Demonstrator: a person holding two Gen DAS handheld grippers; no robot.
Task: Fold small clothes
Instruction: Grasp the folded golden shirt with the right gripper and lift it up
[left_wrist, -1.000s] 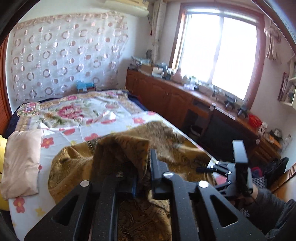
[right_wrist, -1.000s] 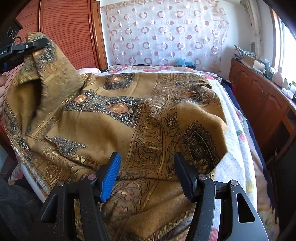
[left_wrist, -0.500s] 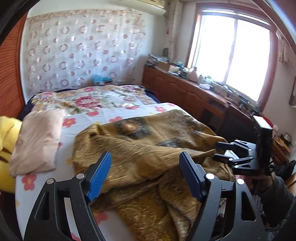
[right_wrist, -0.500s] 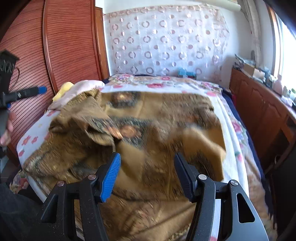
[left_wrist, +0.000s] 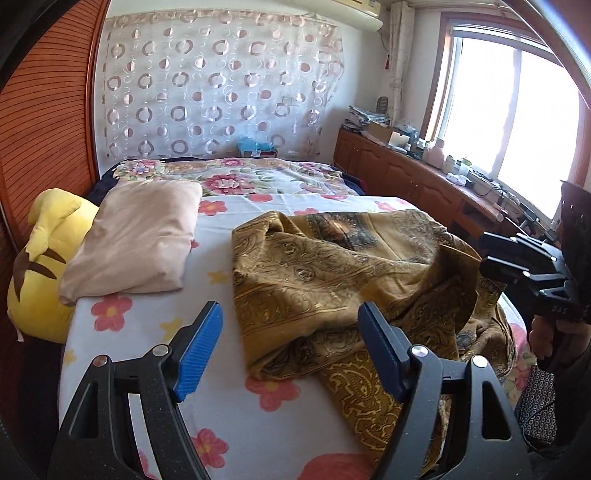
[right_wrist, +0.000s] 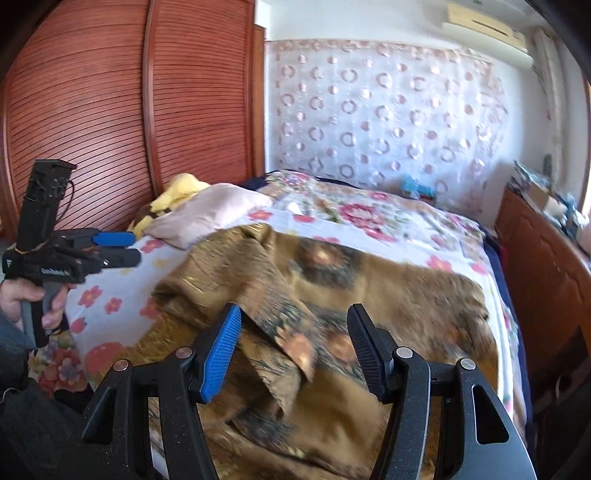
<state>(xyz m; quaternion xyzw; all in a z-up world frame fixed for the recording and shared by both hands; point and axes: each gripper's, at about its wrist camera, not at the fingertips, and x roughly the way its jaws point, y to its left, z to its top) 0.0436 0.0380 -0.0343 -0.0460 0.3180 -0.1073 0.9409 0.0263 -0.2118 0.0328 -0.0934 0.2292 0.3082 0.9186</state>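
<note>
One crumpled golden paisley scarf (left_wrist: 332, 280) — soft; rumpled

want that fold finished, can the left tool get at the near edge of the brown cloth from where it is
Probably yes: the left tool is open, with the brown cloth edge just ahead of it on the bed; nothing lies between.

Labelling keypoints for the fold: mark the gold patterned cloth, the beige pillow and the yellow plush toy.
gold patterned cloth (left_wrist: 332, 280), left wrist view, middle of the rumpled top layer.
beige pillow (left_wrist: 136, 236), left wrist view, centre of its top face.
yellow plush toy (left_wrist: 48, 240), left wrist view, its yellow body beside the pillow.
</note>
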